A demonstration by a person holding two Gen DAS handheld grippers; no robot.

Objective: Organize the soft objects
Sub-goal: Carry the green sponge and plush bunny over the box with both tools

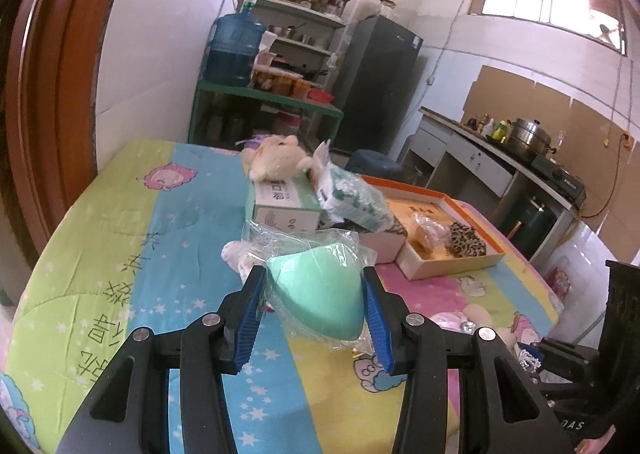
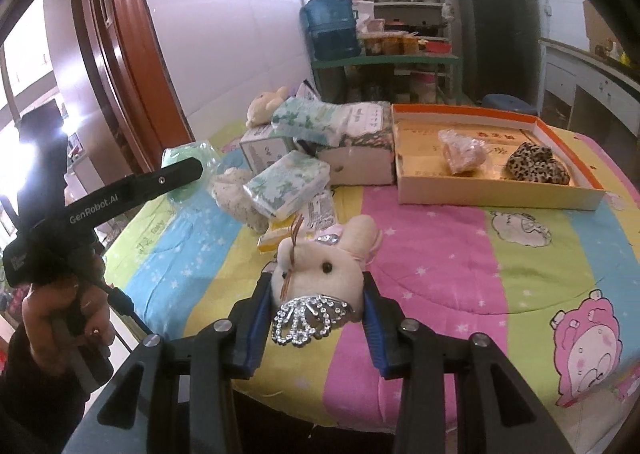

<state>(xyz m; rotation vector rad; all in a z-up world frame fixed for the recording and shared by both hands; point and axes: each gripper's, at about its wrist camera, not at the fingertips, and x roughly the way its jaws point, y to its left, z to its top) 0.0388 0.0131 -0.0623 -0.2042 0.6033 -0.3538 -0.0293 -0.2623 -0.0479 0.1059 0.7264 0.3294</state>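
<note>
Each wrist view sat just behind its own gripper, looking forward and down, close over the bed (image 1: pixel 120 221). Both faced the shelves (image 1: pixel 296 13) and fridge (image 2: pixel 492 21), and shared the orange tray (image 2: pixel 500 189) and boxes (image 1: pixel 284 201).

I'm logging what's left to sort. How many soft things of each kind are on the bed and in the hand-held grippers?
Plush toys: 2, one on a carton, one held.
Tissue packs: 2.
Bagged green sponge: 1, held.
Leopard scrunchie: 1, in the tray.
Bagged pink item: 1, in the tray.
White fluffy lump: 1.
Total: 8
</note>
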